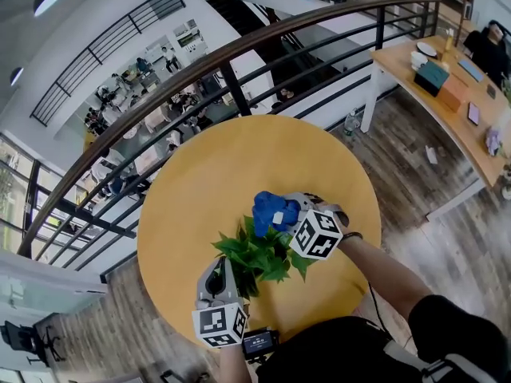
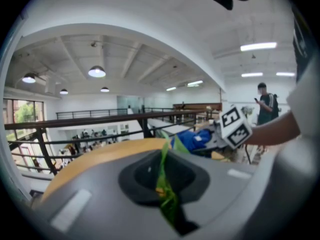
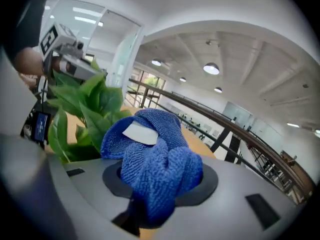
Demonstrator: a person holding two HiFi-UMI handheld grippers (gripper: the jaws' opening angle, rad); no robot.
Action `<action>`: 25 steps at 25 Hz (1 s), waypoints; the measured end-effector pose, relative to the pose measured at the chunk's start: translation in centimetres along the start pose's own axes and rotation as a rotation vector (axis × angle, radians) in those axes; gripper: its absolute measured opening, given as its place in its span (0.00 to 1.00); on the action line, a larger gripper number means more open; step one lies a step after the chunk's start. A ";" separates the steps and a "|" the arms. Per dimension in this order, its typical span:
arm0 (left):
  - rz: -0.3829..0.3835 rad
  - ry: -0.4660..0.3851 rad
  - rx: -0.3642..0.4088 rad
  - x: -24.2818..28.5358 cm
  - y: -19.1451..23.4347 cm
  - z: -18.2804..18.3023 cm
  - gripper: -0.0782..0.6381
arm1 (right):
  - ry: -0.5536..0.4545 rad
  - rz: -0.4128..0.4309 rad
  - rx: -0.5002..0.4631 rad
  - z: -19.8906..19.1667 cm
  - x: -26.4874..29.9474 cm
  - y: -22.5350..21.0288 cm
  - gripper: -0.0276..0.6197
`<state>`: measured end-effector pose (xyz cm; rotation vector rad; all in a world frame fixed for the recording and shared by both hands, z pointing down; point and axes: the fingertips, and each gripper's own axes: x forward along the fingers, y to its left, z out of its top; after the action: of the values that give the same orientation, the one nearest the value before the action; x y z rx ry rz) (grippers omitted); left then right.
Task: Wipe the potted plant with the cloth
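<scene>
A leafy green potted plant (image 1: 257, 255) stands on the round wooden table (image 1: 207, 174). My left gripper (image 1: 223, 287) is at the plant's near left side, shut on a green leaf (image 2: 165, 186) that runs between its jaws. My right gripper (image 1: 297, 211) is at the plant's far right side, shut on a bunched blue cloth (image 1: 273, 211) with a white tag. In the right gripper view the blue cloth (image 3: 152, 159) fills the jaws, right next to the plant's leaves (image 3: 87, 111). The pot itself is hidden under the foliage.
A dark metal railing (image 1: 231, 86) curves behind the table, with a lower floor beyond it. A long wooden desk (image 1: 447, 94) with boxes stands at the far right. A person (image 2: 265, 104) stands in the distance in the left gripper view.
</scene>
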<state>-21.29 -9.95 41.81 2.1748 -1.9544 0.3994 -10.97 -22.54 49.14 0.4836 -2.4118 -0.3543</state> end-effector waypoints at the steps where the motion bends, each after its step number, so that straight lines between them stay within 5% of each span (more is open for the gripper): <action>1: 0.001 0.001 -0.002 -0.1 0.0 -0.1 0.11 | 0.068 0.005 -0.019 -1.9 1.2 0.2 0.29; 4: -0.001 -0.003 -0.003 -0.1 0.1 -0.2 0.11 | 0.268 -0.021 -0.055 -8.0 3.0 -0.9 0.29; 7: -0.003 0.001 -0.002 -0.1 0.1 -0.4 0.11 | 0.323 -0.054 -0.014 -10.9 2.0 -2.4 0.29; 14: 0.011 0.003 -0.004 -0.1 0.4 -0.1 0.11 | -0.022 -0.223 0.195 -3.9 -8.8 -4.8 0.29; 18: 0.017 0.011 -0.006 -0.3 0.4 -0.6 0.11 | -0.162 -0.137 0.194 -1.2 -15.4 0.9 0.29; 21: 0.021 0.013 0.002 -0.3 0.6 -0.7 0.11 | -0.004 -0.120 0.152 -6.4 -15.2 4.5 0.29; 25: 0.012 0.025 0.024 0.0 0.6 -0.8 0.11 | 0.251 -0.213 0.244 -15.9 -15.6 4.8 0.29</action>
<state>-21.93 -9.74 42.57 2.1624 -1.9610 0.4521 9.39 -13.67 54.43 0.8460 -2.1725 -0.0812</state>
